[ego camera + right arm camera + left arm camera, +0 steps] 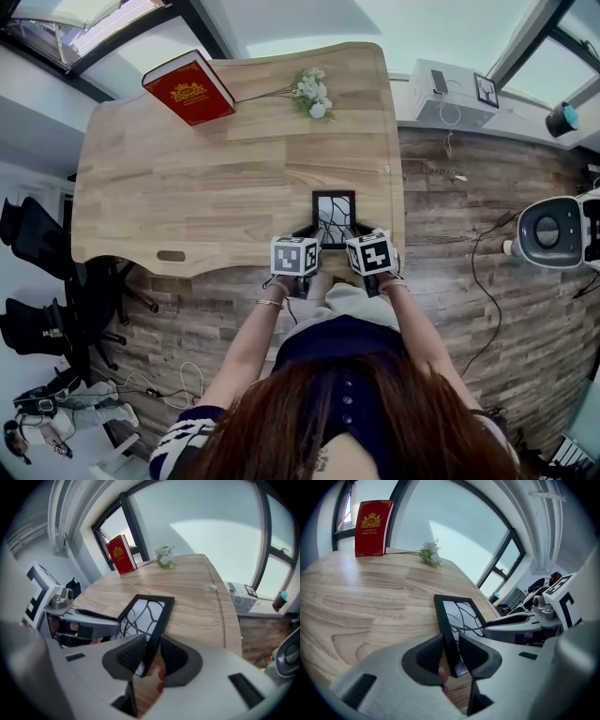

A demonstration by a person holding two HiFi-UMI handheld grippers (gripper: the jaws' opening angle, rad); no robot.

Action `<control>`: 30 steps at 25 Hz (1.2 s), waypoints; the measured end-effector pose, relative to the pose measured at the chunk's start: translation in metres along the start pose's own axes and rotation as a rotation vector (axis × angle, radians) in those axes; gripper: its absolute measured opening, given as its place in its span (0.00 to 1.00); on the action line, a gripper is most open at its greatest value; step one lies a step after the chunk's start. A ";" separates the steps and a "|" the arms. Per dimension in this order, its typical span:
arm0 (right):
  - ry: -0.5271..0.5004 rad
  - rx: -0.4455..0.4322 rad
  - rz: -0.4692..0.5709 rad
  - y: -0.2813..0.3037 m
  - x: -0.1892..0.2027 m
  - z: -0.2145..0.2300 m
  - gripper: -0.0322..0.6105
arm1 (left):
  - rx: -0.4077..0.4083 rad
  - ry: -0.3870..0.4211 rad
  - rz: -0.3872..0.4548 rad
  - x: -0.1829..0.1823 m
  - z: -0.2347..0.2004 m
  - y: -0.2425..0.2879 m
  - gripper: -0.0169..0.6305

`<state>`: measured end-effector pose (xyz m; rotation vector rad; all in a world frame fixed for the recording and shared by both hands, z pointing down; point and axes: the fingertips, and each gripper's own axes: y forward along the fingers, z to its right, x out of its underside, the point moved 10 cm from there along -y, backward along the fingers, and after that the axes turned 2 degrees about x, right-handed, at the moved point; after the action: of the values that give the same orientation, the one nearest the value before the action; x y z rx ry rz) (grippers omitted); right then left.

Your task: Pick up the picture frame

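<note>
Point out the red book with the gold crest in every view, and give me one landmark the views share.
Head view: the red hardcover book with a gold crest is at upper left.
Left gripper view: the book stands upright at upper left.
Right gripper view: the book stands upright at upper centre-left.
Shared landmark: the white flower sprig, just right of the book in each view.
</note>
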<state>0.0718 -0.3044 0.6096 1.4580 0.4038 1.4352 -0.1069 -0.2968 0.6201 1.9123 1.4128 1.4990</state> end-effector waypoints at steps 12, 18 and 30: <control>-0.006 0.072 0.053 -0.007 0.004 -0.005 0.18 | -0.016 -0.053 0.043 0.004 0.005 -0.001 0.18; -0.066 0.113 0.126 -0.023 0.002 -0.012 0.18 | -0.023 -0.045 0.087 0.004 0.014 -0.014 0.17; -0.171 0.200 0.349 -0.090 -0.005 -0.042 0.18 | -0.008 0.049 0.257 -0.006 0.045 -0.069 0.17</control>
<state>0.0693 -0.2519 0.5254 1.8680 0.1945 1.5586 -0.1018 -0.2567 0.5479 2.1318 1.2143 1.6720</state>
